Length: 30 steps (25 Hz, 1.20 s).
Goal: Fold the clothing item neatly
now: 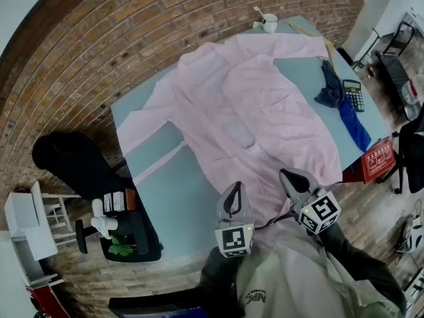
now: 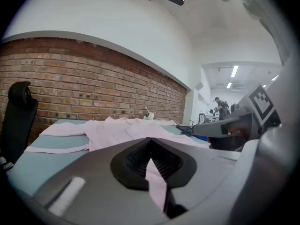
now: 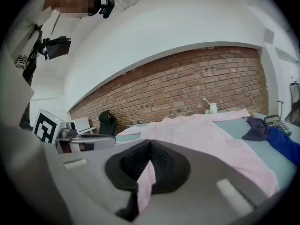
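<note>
A pale pink long-sleeved shirt lies spread face up on the light blue table, collar toward the far end, one sleeve stretched left. Both grippers sit at the shirt's near hem. My left gripper is shut on the pink hem fabric, which shows pinched between its black pads. My right gripper is also shut on the hem; a fold of pink cloth hangs from its pads. In the right gripper view the shirt runs away toward the brick wall.
A dark blue cloth and a calculator lie at the table's right edge, a white cup at the far end. A black office chair stands left of the table, a red box at the right. A brick wall runs behind.
</note>
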Motion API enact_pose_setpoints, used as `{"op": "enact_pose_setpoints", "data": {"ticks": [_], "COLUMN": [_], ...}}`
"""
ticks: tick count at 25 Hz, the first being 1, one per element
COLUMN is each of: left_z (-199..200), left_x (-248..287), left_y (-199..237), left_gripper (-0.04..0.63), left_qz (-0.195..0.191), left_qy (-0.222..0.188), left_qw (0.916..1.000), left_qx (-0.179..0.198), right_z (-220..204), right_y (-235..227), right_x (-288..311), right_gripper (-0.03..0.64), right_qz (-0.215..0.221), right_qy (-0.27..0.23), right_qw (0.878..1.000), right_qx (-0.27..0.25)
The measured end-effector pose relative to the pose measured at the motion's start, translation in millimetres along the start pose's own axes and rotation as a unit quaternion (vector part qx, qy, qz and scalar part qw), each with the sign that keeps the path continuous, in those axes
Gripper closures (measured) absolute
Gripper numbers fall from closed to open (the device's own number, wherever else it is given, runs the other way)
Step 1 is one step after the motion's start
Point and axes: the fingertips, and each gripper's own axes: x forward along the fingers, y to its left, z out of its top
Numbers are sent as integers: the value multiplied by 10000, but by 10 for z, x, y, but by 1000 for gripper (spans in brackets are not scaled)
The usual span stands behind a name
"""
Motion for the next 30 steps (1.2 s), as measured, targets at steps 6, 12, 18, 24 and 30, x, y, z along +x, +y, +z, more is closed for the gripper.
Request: {"op": "enact_pose_setpoints", "data": {"ticks": [6,12,18,24,30], "left_z": [-33,-93,-64,3,237], "left_x": [-91,-134,-26,412,1292], "left_y": [141,249,163,43,-195], "left_gripper": [588,588,588,588,588], "left_qz": [73,216,224,224,407], "left_qy": [-27,-45,-53,59,64], "left_qw": [10000,9997,9996,9996,9990], "left_qx": [23,-120,-175,-182,-180], "right_z": [-15,-56,7,285,553], "right_y": [205,336,62,-671,-1849], "right_x": [176,263,272,267,344], "right_gripper": [617,617,617,617,617], "right_qz": [191,361,111,-341,-614], "right_qy": [5,112,29,-12,231], "right_qw": [9998,9989,9998,9977,9933], "right_qx": [-69,-274,-176,-593,-956]}}
